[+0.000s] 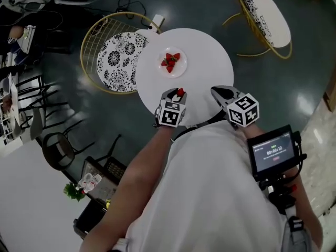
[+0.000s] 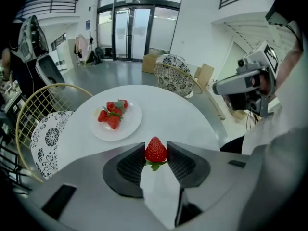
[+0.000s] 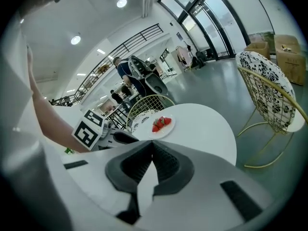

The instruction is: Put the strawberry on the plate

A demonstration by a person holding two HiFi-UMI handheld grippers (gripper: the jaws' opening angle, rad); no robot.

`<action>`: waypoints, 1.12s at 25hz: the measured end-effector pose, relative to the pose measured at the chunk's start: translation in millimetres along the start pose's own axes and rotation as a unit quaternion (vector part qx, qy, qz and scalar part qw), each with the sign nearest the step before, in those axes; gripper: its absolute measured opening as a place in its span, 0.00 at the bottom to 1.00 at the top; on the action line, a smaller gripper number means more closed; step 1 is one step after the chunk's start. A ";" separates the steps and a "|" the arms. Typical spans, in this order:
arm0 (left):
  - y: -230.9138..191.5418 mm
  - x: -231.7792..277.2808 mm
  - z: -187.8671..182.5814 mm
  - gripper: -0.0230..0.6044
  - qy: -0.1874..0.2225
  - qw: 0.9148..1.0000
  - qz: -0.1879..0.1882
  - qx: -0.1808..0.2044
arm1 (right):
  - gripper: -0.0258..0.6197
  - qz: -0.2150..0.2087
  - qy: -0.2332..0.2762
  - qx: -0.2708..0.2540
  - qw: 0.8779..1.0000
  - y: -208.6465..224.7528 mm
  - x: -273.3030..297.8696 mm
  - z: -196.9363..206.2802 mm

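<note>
The strawberry [image 2: 156,149] sits between the fingers [image 2: 131,165] of the left gripper [image 1: 178,94], which are closed on it from both sides. In the left gripper view its red tip points to the far side and its green leaves hang at the near side. It is over the near part of the round white counter [image 1: 210,62], apart from the plate [image 2: 133,124].

In the head view the left gripper is tilted steeply downward over the near edge of the counter, its marker cube [image 1: 171,114] faces up, and the bare forearm [image 1: 142,172] comes to it from the near side. The right gripper [image 3: 152,142] is just to the right of it, also at the near edge, and it looks more level across the counter. Its fingers are pressed together and we see nothing between them.

The plate is small and white and stands farther on the counter, a little left of the middle. It holds a few other strawberries [image 2: 113,114] in a close group, with some green leaves.

On the far left, beside the counter, stands a wire chair [image 1: 113,56] with a black and white patterned cushion. A second chair [image 1: 268,14] of the same kind stands on the far right, well apart from the counter.
</note>
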State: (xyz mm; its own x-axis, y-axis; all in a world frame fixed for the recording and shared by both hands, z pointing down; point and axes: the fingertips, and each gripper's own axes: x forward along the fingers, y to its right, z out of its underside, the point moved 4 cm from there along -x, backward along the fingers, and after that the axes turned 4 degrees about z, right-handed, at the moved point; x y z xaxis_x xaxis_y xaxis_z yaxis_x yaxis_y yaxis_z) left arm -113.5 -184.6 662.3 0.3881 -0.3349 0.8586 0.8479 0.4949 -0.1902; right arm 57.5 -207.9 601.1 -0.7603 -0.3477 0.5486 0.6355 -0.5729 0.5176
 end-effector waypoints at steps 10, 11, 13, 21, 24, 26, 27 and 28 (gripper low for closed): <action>-31.2 3.1 -35.9 0.26 0.048 0.998 -0.035 -0.017 | 0.05 -0.002 -0.010 -0.003 1.000 1.5 -3.2 4.1; -34.9 4.9 -39.5 0.26 0.051 0.998 -0.039 -0.018 | 0.05 -0.001 -0.010 -0.003 1.000 2.2 -3.8 4.6; -41.5 8.5 -45.6 0.26 0.052 0.998 -0.044 -0.019 | 0.05 0.001 -0.009 -0.001 1.000 3.4 -5.0 5.4; -59.1 36.2 -65.6 0.26 0.005 0.998 -0.063 -0.019 | 0.05 0.009 -0.007 0.015 1.000 25.2 -9.2 2.6; -61.3 51.2 -66.3 0.26 -0.023 0.997 -0.069 -0.020 | 0.05 0.014 -0.006 0.027 1.000 37.7 -12.8 3.4; -63.1 62.9 -67.9 0.26 -0.038 0.997 -0.069 -0.021 | 0.05 0.017 -0.006 0.036 0.999 49.1 -12.9 4.7; -65.0 67.2 -68.4 0.26 -0.042 0.996 -0.070 -0.023 | 0.05 0.018 -0.005 0.038 0.999 53.1 -11.9 5.3; -67.1 70.1 -68.6 0.26 -0.044 0.996 -0.072 -0.026 | 0.05 0.019 -0.005 0.039 0.999 55.5 -11.0 6.0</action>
State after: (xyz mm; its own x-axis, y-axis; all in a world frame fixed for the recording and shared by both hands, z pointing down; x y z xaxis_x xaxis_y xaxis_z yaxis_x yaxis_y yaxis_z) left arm -118.4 -296.3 702.5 0.2296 -0.3271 0.9167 0.9107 0.4045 -0.0837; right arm 101.9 -231.4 627.7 -0.7343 -0.3597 0.5757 0.6727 -0.5000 0.5454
